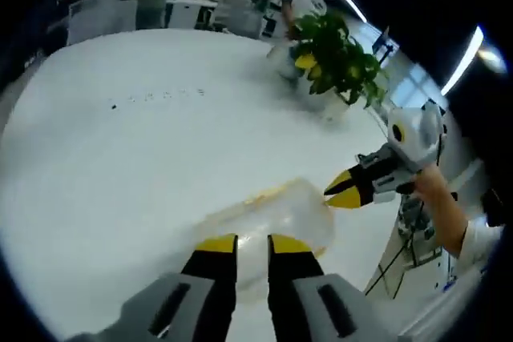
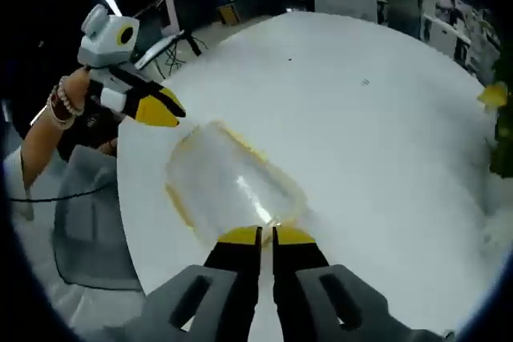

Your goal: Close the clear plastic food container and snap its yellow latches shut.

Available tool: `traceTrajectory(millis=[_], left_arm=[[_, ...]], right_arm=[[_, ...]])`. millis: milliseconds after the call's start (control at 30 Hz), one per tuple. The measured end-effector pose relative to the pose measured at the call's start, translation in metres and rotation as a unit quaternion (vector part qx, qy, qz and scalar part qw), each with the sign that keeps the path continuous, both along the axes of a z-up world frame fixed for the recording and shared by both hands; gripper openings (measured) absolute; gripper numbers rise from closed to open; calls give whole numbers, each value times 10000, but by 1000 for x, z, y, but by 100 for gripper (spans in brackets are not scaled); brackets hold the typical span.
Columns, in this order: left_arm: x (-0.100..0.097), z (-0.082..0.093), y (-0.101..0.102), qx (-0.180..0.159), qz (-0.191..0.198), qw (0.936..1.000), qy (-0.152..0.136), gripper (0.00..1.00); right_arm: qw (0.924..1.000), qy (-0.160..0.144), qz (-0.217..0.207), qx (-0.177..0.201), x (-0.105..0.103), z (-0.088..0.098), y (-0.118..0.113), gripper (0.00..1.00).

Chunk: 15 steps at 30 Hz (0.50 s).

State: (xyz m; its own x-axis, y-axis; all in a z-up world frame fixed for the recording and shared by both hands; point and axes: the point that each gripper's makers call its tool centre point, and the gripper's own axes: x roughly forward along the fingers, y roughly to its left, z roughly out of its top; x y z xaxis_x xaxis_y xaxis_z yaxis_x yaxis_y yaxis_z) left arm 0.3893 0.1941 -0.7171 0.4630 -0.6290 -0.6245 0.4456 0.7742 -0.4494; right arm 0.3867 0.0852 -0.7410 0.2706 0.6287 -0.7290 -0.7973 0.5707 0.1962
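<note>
Container (image 2: 232,186), clear plastic with yellow latches, lies on the white table (image 2: 361,118) just ahead of both grippers' nearly closed, empty jaws: left gripper (image 1: 251,243), right gripper (image 2: 266,235). Lid seemingly down; latching apparently remains.

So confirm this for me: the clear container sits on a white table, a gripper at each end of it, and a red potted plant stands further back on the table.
Not quite. The potted plant is green with a few yellow leaves, not red, as the left gripper view shows. The rest holds: the clear container sits on the white table, with the left gripper and right gripper at opposite ends.
</note>
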Motion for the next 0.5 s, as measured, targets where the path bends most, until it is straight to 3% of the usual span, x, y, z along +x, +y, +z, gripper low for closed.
traceTrajectory(millis=[33,133,267,333,367,500], left_arm=[[-3,-3,-3,-79,-6,10000,11,0],[-12,-23,-12,45,16,10000,26,0],[-25,-40,-32,53,-208,9997,-76,0],[-32,-46,-40,-32,-199,9997,101,0],[-41,-49,-45,-82,-295,9990,331,0],[-56,-50,-52,-8,-598,9975,377,0]], right_arm=[[9999,-106,58,103,2,4,4,0],[9998,-23,-23,185,5,7,16,0],[9992,-129,340,144,6,4,41,0],[9988,-146,454,107,4,1,51,0],[9983,-139,566,43,2,-2,56,0],[9969,-192,756,-135,6,-13,66,0]])
